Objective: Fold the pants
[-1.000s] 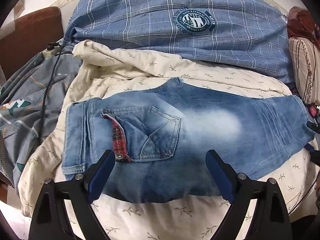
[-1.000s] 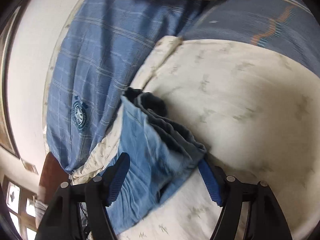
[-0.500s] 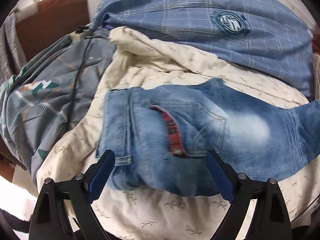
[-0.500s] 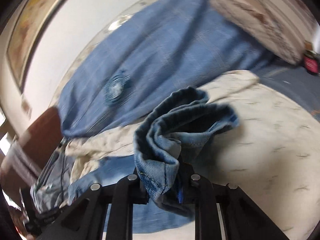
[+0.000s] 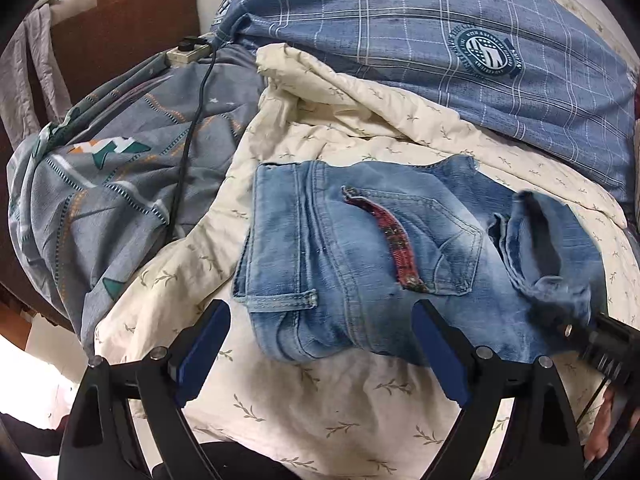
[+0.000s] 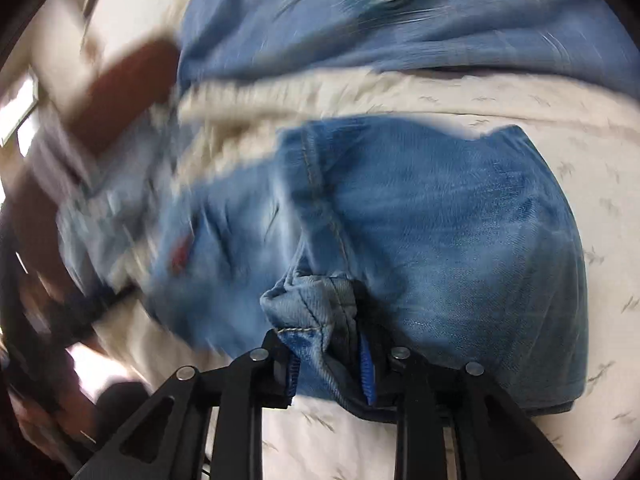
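The left gripper point(image 5: 320, 344) hangs with its blue-padded jaws spread wide, nothing between them. Just ahead of it the jeans point(image 5: 360, 264) lie on a cream leaf-print quilt point(image 5: 328, 400), waistband end toward the left finger and the red-trimmed back pocket point(image 5: 424, 240) ahead of the right finger. Beyond the right finger the right gripper point(image 5: 576, 330) holds the leg hem point(image 5: 544, 248) doubled over the seat. A blue plaid blanket point(image 5: 400, 20) lies farther ahead.

The jeans point(image 5: 360, 264) are faded, matt denim cloth. The cream quilt point(image 5: 304, 392) beneath looks soft, and the left gripper point(image 5: 320, 344) is matt black plastic.
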Motion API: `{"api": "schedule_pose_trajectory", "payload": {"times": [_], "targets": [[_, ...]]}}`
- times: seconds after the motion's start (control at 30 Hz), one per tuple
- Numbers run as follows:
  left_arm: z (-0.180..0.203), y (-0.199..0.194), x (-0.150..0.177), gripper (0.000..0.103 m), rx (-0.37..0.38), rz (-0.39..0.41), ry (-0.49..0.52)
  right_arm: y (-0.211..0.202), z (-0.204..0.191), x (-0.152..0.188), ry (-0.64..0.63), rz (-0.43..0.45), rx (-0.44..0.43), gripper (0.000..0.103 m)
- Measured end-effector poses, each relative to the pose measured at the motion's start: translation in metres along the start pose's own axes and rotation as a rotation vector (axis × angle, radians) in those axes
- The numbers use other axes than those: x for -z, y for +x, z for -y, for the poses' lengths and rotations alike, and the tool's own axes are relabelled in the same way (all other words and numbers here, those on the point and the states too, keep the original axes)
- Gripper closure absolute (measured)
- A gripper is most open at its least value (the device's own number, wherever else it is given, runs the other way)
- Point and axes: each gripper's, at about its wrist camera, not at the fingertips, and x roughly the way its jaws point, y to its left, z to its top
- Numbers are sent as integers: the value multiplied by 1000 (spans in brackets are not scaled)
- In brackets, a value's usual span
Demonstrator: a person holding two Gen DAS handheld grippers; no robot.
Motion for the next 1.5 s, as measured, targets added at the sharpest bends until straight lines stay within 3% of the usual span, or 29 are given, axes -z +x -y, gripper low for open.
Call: {"api": "schedule_pose_trajectory", "payload": {"times": [0.07,0.13,0.2,0.23,0.27,0.3,0.37,0.47,0.6,0.7,0.83,0.9,1.0,1.1,1.17,1.23,1.33,1.43,1.5], "targets": [[1,0,-1,11,15,1,-4,-10,-7,4,-65,25,12,76],[5,-2,-2,11,30,3,4,-31,-3,9,-78,68,-56,75],[11,-4,-5,11,40,11,17,-50,9,14,-65,118,-122,67],[15,-5,-7,11,46,14,22,-60,20,17,-39,148,-165,60],[20,-6,-9,11,51,16,25,-63,25,18,-18,160,-192,31],[25,-6,-11,11,60,16,27,-67,34,20,25,189,-216,16],[32,-5,-13,11,73,11,26,-67,41,17,91,224,-207,16],[43,-3,-14,11,90,-8,37,-63,46,13,128,181,-262,16],[58,-3,-18,11,158,-26,45,-89,63,12,199,326,-323,16],[76,-1,-29,11,223,-34,35,-96,85,18,320,373,-290,16],[107,6,-41,11,292,-51,48,-99,114,27,437,354,-216,16],[127,16,-45,11,351,-101,74,-102,126,29,471,350,-228,16],[143,34,-44,11,360,-172,53,-112,135,35,479,367,-255,16],[156,51,-41,11,415,-222,32,-115,132,36,445,353,-224,16],[165,62,-37,19,450,-277,30,-112,133,37,443,335,-203,16],[171,72,-31,50,469,-332,21,-112,141,40,468,319,-190,16],[170,77,-29,84,477,-329,26,-116,150,44,503,332,-192,16],[164,78,-31,85,515,-336,-2,-121,152,45,505,347,-201,16],[168,69,-38,87,512,-294,36,-120,149,44,496,339,-211,16]]}}
